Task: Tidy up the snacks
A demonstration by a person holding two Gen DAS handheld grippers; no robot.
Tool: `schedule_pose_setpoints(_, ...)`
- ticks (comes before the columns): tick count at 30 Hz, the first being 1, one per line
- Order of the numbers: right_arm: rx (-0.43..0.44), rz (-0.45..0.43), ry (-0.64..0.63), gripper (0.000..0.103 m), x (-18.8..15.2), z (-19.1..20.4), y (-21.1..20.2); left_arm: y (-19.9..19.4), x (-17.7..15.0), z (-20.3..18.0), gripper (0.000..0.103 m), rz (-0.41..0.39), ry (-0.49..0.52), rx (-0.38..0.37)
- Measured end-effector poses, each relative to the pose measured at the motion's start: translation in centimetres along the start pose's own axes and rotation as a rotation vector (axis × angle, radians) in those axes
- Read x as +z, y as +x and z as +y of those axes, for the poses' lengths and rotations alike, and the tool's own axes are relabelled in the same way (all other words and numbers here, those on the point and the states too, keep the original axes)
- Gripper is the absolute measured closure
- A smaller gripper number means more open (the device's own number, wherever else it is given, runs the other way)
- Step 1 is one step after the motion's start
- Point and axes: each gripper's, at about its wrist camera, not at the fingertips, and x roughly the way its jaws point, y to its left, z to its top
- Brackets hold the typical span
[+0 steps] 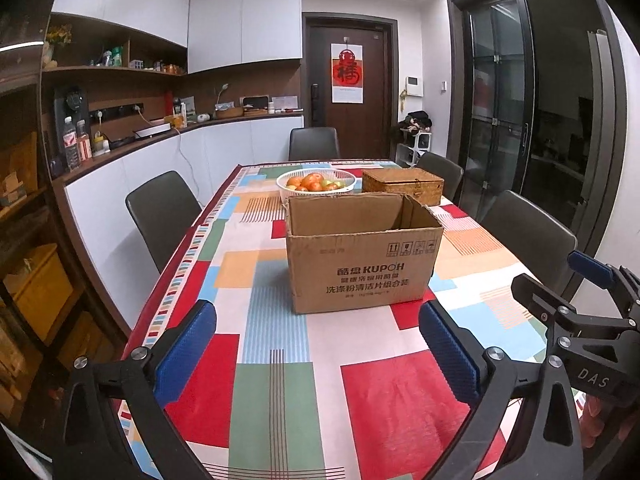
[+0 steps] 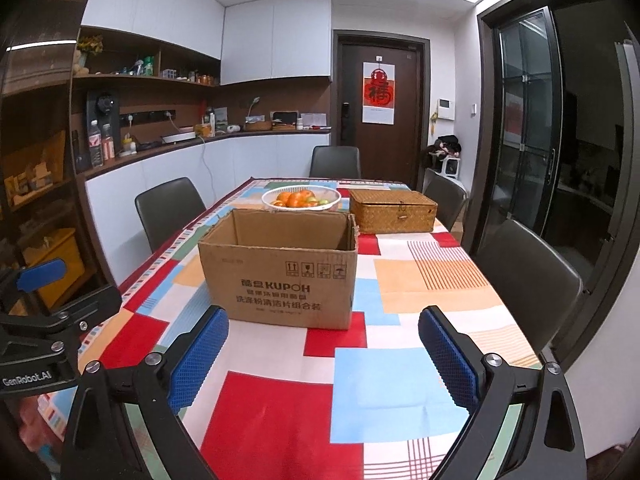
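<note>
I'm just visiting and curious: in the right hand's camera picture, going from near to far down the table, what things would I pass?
Open claw → cardboard box → white fruit basket → dark chair at the table's far end.

A bench (image 1: 280, 360) covered in a bright patchwork cloth fills the view. An open cardboard box (image 1: 360, 264) stands upright near its middle. Behind the box sit a white basket of fruit (image 1: 316, 182) and, to its right, a closed woven box (image 1: 404, 184). The left gripper (image 1: 316, 354) frames the foreground, its blue-padded fingers (image 1: 186, 352) spread wide and empty. The right gripper (image 1: 576, 300) shows at the right edge.
</note>
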Motion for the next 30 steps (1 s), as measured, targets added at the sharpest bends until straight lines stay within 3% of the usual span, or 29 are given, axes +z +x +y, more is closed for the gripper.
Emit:
schedule_pose_setpoints(13, -0.030, -0.006, 0.001, 0.006, -0.2, -0.1, -0.2, 0.2, -0.5, 0.0, 0.000, -0.012, 0.016, 0.050)
schedule_pose_setpoints(30, -0.026, 0.026, 0.008, 0.006, -0.3, -0.4, 0.8, 0.4, -0.6, 0.1, 0.000, -0.004, 0.015, 0.047)
